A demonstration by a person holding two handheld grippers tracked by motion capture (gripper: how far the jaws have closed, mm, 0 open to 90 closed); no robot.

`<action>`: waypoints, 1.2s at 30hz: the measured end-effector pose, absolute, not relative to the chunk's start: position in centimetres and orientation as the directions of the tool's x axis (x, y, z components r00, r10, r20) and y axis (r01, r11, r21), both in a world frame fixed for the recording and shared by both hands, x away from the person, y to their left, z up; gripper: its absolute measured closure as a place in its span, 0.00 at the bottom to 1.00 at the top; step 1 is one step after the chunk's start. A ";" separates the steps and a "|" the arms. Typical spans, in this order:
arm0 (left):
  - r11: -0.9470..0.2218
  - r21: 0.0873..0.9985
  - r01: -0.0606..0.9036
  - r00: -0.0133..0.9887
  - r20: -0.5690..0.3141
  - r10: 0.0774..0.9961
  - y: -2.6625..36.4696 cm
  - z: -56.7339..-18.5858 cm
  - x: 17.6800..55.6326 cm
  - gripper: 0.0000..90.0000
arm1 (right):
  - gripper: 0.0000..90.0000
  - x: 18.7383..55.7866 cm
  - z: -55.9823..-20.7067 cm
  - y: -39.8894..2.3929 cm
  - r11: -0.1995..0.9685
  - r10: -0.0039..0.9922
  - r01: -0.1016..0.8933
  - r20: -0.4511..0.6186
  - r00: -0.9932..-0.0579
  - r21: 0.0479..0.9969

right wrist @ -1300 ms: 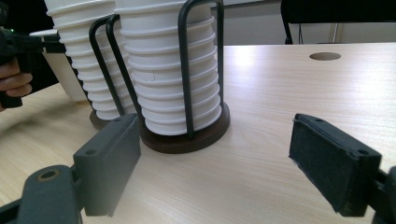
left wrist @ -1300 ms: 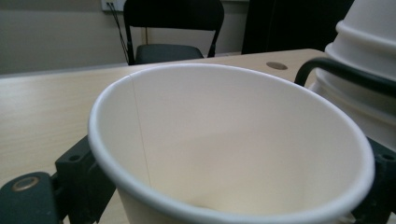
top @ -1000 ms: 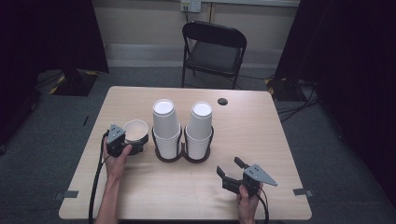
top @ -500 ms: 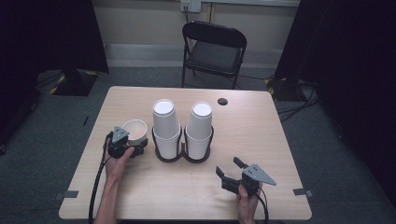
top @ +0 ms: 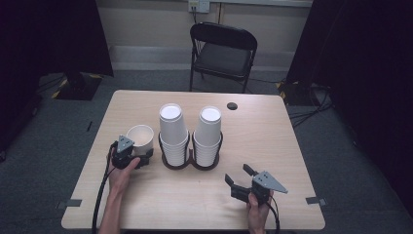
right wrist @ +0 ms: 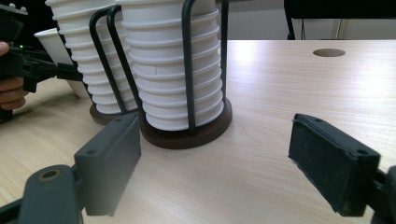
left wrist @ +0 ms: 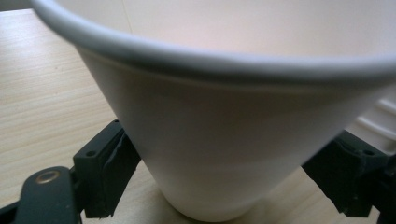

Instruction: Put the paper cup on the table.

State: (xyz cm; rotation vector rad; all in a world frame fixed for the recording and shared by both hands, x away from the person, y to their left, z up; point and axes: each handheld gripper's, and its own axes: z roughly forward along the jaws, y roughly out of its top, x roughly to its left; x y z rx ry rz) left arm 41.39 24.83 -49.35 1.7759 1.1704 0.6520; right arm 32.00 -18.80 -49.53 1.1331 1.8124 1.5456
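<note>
A single white paper cup [top: 140, 135] stands upright on the table, left of the rack. My left gripper [top: 142, 157] lies low beside it. Its jaws have just been closing and now press on the cup's [left wrist: 224, 140] lower wall from both sides; the left gripper [left wrist: 224, 182] is shut on it. Two tall stacks of white cups [top: 173, 131] [top: 208, 134] sit in a black wire holder [top: 190, 163]. My right gripper [top: 237, 174] rests open near the front right of the table. In its own view the right gripper [right wrist: 215, 154] faces the nearer stack [right wrist: 173, 70] with nothing between its jaws.
The pale wooden table [top: 272, 141] has a round cable hole [top: 232, 106] at the back. A black folding chair [top: 224, 48] stands behind the table. Cables trail from both grippers toward the front edge.
The left gripper's jaws have come together around the base of the single cup. The right hand and gripper have stayed where they were.
</note>
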 end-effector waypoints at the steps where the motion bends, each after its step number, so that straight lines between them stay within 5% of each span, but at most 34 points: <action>1: -0.172 0.880 0.443 0.420 -0.035 0.907 24.9 -49.3 41.3 0.17 | 0.18 32.0 -49.5 -18.8 0.008 0.837 0.272 0.143 -0.528 0.962; 20: -0.060 0.918 0.393 0.365 -0.096 0.926 25.4 -49.2 37.0 0.17 | 0.18 32.0 -49.5 -18.8 0.009 0.836 0.268 0.140 -0.531 0.964; 36: -0.074 0.938 0.340 0.451 -0.094 0.888 24.5 -48.7 33.1 0.17 | 0.18 31.9 -49.5 -18.8 0.009 0.835 0.264 0.138 -0.532 0.964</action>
